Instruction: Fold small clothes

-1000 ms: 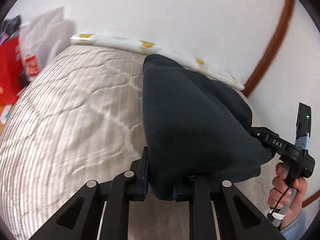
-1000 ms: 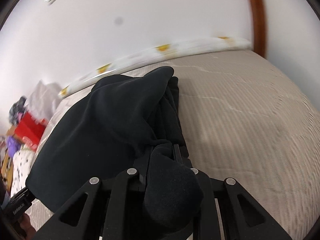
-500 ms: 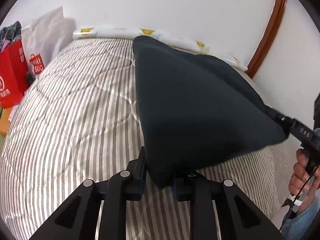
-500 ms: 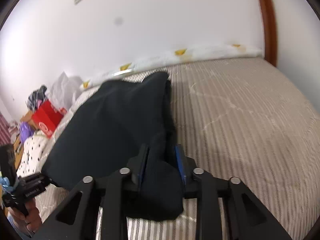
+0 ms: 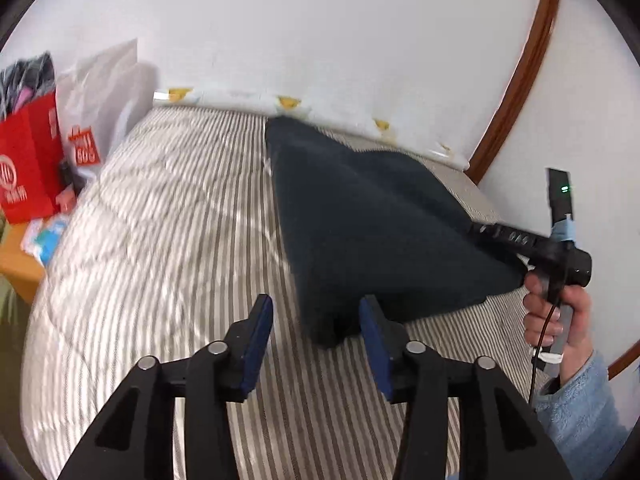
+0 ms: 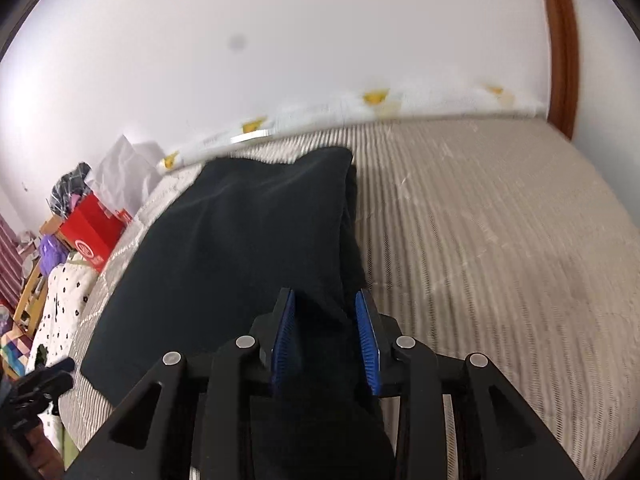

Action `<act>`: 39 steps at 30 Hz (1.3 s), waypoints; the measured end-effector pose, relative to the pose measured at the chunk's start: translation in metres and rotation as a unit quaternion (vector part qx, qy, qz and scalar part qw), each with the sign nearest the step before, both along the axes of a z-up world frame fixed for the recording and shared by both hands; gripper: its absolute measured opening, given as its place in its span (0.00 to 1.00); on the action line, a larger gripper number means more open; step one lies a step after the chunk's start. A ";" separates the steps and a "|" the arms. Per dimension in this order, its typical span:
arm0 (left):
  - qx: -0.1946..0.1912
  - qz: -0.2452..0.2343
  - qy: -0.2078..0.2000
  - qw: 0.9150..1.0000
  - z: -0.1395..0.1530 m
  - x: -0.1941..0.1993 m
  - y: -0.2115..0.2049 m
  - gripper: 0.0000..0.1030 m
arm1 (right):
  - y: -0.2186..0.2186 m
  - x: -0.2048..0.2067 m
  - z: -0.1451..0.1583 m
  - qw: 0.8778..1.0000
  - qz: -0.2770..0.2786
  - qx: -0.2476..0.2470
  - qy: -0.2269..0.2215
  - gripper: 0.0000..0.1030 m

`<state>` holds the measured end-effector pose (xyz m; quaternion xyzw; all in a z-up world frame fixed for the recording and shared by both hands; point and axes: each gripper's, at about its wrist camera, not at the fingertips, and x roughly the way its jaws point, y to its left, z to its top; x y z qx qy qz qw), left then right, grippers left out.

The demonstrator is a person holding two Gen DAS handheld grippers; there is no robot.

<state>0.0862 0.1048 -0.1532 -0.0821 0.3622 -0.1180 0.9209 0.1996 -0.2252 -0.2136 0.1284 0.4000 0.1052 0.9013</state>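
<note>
A dark folded garment (image 5: 372, 224) lies flat on the striped bed (image 5: 168, 232). My left gripper (image 5: 316, 340) is open, its blue pads on either side of the garment's near left corner without gripping it. In the right wrist view the same garment (image 6: 240, 232) stretches away from me. My right gripper (image 6: 326, 332) has its blue pads spread wide with the garment's near right corner lying loose between them. The right gripper also shows in the left wrist view (image 5: 496, 236) at the garment's right corner, held by a hand.
A white wall and a white roll with yellow marks (image 5: 288, 102) run along the bed's far edge. A brown door frame (image 5: 520, 76) stands at right. Red bags (image 5: 28, 160) and a white bag stand left of the bed. A spotted cloth (image 6: 60, 300) lies at left.
Both grippers lowered the garment onto the bed and opened. The left gripper let go of its corner; the right gripper's pads spread apart around its corner.
</note>
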 end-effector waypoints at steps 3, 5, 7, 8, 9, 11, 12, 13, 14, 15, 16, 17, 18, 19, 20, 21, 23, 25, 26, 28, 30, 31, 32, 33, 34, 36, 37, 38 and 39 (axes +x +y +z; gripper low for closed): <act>-0.001 -0.008 0.008 1.000 0.002 0.019 -0.007 0.43 | 0.006 -0.004 0.005 0.999 0.015 -0.019 -0.028 0.08; 0.006 -0.006 0.016 1.000 -0.003 0.029 -0.012 0.43 | 0.001 -0.013 0.013 0.998 0.006 -0.022 -0.060 0.07; 0.014 0.000 0.029 0.999 -0.012 0.036 -0.013 0.44 | -0.014 -0.015 0.013 0.998 -0.003 0.012 -0.061 0.07; 0.010 -0.003 0.036 0.999 -0.017 0.038 -0.013 0.44 | -0.019 -0.014 0.012 0.998 -0.005 0.022 -0.057 0.06; 0.005 -0.007 0.043 0.999 -0.023 0.039 -0.013 0.44 | -0.022 -0.012 0.008 0.998 -0.007 0.029 -0.050 0.06; 0.012 -0.010 0.054 0.998 -0.033 0.040 -0.014 0.47 | -0.019 -0.010 0.004 0.999 -0.004 0.020 -0.041 0.06; 0.022 -0.013 0.057 0.998 -0.036 0.040 -0.015 0.47 | -0.015 -0.010 0.001 0.999 -0.004 0.008 -0.033 0.07; 0.024 -0.014 0.057 0.998 -0.036 0.039 -0.015 0.47 | -0.013 -0.011 0.001 1.000 -0.003 -0.003 -0.027 0.07; 0.024 -0.015 0.058 0.998 -0.035 0.039 -0.014 0.46 | -0.012 -0.012 0.001 1.000 -0.005 -0.016 -0.020 0.07; 0.022 -0.016 0.061 0.998 -0.032 0.040 -0.012 0.46 | -0.012 -0.014 0.002 0.999 -0.011 -0.038 -0.014 0.08; 0.019 -0.019 0.062 0.998 -0.028 0.040 -0.010 0.46 | -0.016 -0.017 0.008 0.998 -0.015 -0.052 -0.019 0.09; 0.019 -0.021 0.059 0.998 -0.024 0.041 -0.008 0.46 | -0.020 -0.017 0.015 0.998 -0.022 -0.060 -0.026 0.09; 0.028 -0.018 0.051 0.998 -0.017 0.043 -0.006 0.46 | -0.023 -0.016 0.023 0.997 -0.028 -0.067 -0.031 0.14; 0.036 -0.016 0.047 0.998 -0.014 0.046 -0.005 0.45 | -0.026 -0.014 0.028 0.997 -0.030 -0.069 -0.032 0.15; 0.045 -0.014 0.042 0.998 -0.009 0.050 -0.005 0.45 | -0.029 -0.006 0.038 0.997 -0.025 -0.069 -0.030 0.16; 0.053 -0.012 0.037 0.998 -0.003 0.058 -0.005 0.45 | -0.029 0.002 0.043 0.997 -0.018 -0.066 -0.026 0.20; 0.053 -0.010 0.030 0.998 0.006 0.069 -0.005 0.45 | -0.028 0.018 0.051 0.998 -0.012 -0.058 -0.021 0.33; 0.053 -0.006 0.025 0.998 0.015 0.083 -0.005 0.46 | -0.026 0.043 0.053 0.999 -0.008 -0.043 -0.015 0.42; 0.054 -0.005 0.022 0.998 0.019 0.089 -0.006 0.46 | -0.025 0.055 0.051 0.999 -0.009 -0.037 -0.008 0.42; 0.055 -0.005 0.018 0.998 0.024 0.101 -0.006 0.48 | -0.024 0.078 0.046 1.000 -0.009 -0.017 0.008 0.42; 0.053 -0.006 0.018 0.998 0.025 0.112 -0.006 0.49 | -0.022 0.100 0.039 1.000 -0.008 0.000 0.023 0.42; 0.052 -0.007 0.018 0.998 0.025 0.117 -0.006 0.49 | -0.022 0.110 0.035 1.000 -0.007 0.004 0.029 0.42; 0.052 -0.007 0.020 0.998 0.023 0.121 -0.006 0.49 | -0.022 0.119 0.032 0.999 -0.006 0.008 0.035 0.42; 0.051 -0.007 0.022 0.998 0.021 0.125 -0.006 0.49 | -0.020 0.128 0.028 0.999 -0.005 0.011 0.040 0.42; 0.049 -0.008 0.026 0.998 0.018 0.128 -0.007 0.49 | -0.019 0.134 0.026 0.999 -0.004 0.013 0.043 0.42; 0.040 -0.015 0.035 0.998 0.009 0.135 -0.008 0.49 | -0.016 0.151 0.018 0.998 -0.001 0.018 0.057 0.42; 0.037 -0.019 0.041 0.998 0.004 0.138 -0.010 0.49 | -0.015 0.158 0.014 0.998 -0.001 0.021 0.064 0.42; 0.035 -0.021 0.045 0.998 0.001 0.140 -0.012 0.49 | -0.014 0.166 0.009 0.997 -0.001 0.023 0.071 0.42; 0.035 -0.022 0.047 0.998 -0.003 0.141 -0.014 0.49 | -0.014 0.172 0.005 0.997 -0.002 0.025 0.078 0.42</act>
